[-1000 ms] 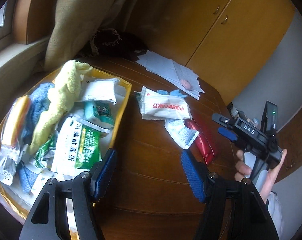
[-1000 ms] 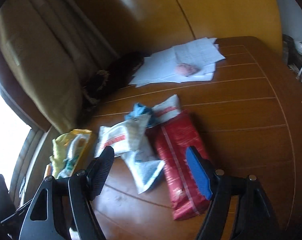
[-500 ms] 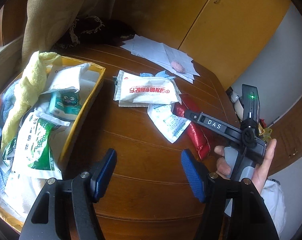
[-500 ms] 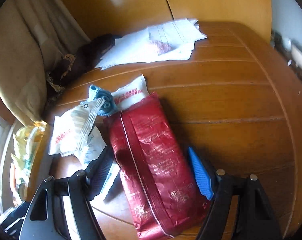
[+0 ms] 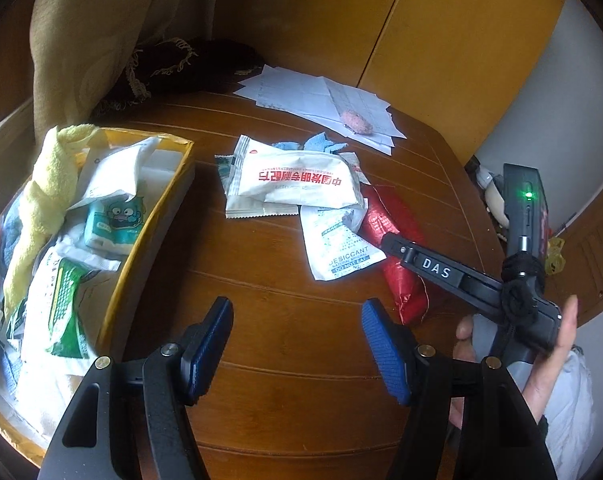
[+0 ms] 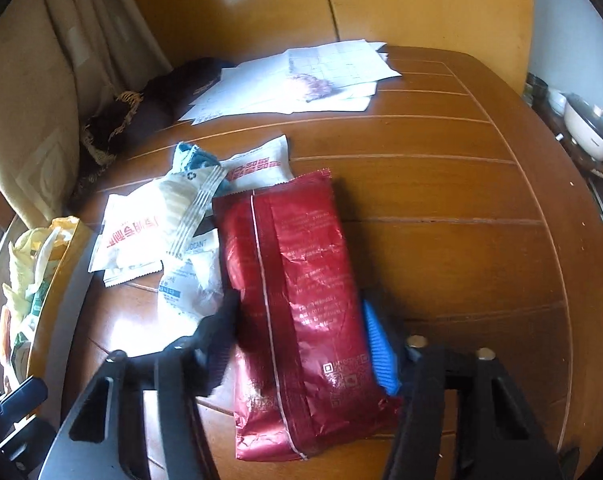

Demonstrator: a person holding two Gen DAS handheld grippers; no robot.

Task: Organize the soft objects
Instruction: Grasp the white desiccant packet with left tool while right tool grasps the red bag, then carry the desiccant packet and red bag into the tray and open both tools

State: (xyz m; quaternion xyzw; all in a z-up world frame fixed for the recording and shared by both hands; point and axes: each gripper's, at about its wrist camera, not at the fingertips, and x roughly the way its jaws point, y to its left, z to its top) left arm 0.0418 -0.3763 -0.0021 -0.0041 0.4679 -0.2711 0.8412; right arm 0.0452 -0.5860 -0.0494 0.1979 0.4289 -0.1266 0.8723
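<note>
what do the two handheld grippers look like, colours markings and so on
Both are black plastic frames with silver screw heads and two fingers faced with ribbed blue pads, as on the left gripper and the right gripper. Seen from the left wrist view, the right gripper's body carries a white DAS label, a lit green indicator and a black cable bundle. The right hand holding it is bare.

We read "DAS" in white letters on the black arm of the right claw (image 5: 435,267). The white sachet (image 5: 338,245) on the bench carries "DESICCANT" and "DO NOT EAT". The large white packet (image 5: 297,182) bears a line of red Chinese characters, seen upside down. The red pouch (image 6: 297,304) shows a QR code and fine print too small to read.
</note>
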